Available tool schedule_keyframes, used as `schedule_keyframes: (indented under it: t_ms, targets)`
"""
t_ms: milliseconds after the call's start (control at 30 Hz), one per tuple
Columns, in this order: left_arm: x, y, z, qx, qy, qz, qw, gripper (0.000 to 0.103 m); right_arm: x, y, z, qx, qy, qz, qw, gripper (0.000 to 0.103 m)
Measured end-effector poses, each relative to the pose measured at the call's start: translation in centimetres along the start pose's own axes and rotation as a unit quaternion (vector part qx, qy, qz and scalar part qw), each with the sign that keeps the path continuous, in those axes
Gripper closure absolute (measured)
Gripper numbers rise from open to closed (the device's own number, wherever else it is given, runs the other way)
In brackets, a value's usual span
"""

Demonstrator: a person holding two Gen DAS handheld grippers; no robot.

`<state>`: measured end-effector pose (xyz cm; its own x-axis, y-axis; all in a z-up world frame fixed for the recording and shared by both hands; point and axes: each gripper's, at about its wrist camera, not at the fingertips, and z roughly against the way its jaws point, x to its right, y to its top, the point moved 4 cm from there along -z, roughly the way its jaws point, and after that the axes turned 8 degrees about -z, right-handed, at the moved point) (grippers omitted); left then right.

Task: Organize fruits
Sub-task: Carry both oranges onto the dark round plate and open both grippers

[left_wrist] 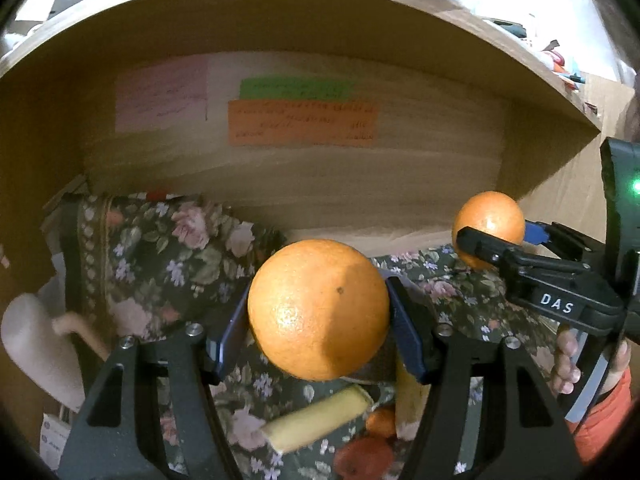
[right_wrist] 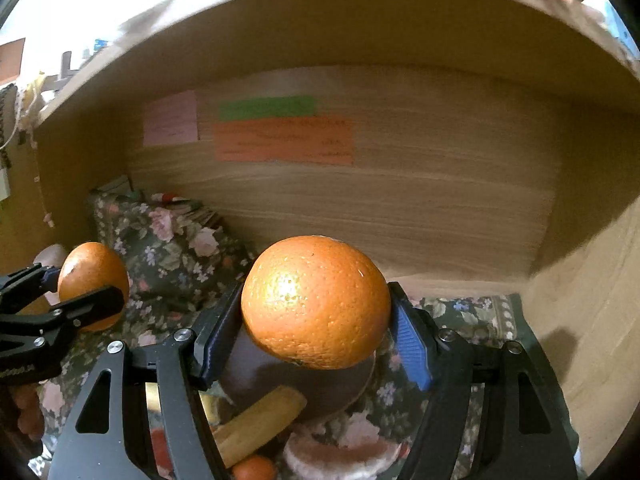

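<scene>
I have both grippers mid-carry: left gripper (left_wrist: pixel 318 316) clamped on a round orange (left_wrist: pixel 318 310), right gripper (right_wrist: pixel 316 316) clamped on another round orange (right_wrist: pixel 316 302), frame centre; next needs lowering onto the dark brown plate (right_wrist: pixel 248 372)

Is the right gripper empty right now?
No, the right gripper is shut on an orange, held between its blue pads above the floral cloth.

each tool (left_wrist: pixel 318 312) (right_wrist: pixel 316 304) holds an orange (left_wrist: pixel 318 310) (right_wrist: pixel 316 302) above the cloth (left_wrist: pixel 168 248); banana (left_wrist: pixel 316 418) below.

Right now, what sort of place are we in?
Probably a home desk nook: a wooden alcove with sticky notes on its back wall, a floral cloth over the surface, clutter on the shelf above.
</scene>
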<state>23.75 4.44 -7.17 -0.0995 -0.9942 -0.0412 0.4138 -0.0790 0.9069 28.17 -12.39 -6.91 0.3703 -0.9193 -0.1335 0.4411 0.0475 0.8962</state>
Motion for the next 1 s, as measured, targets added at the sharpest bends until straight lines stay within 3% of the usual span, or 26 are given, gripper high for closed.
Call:
schedule_keyframes:
  t_ms: [200,600,767,1000]
  targets:
    - [0.4,1.1,-3.4,-0.012,0.008,-0.007,0.9999,0.038,0.5,0.5,-3.0,-0.017,-0.006,0.011,1.0,0.036]
    - [0.0,1.2,-11.5,-0.077,-0.008,-0.033,0.9964,0.038,1.3,-0.2,-9.8,-0.089,-0.019,0.038,0.995,0.036]
    - [0.2,0.3,-14.4,-0.115,-0.02,-0.044,0.9922,0.038,1.7,-1.1,-12.2,-0.119,-0.027,0.043,0.992,0.036]
    - [0.7,-1.1,-19.1,-0.176,-0.063,-0.047,0.9812,0.038,2.7,-2.7,-14.6,-0.163,-0.032,0.048,0.985,0.036]
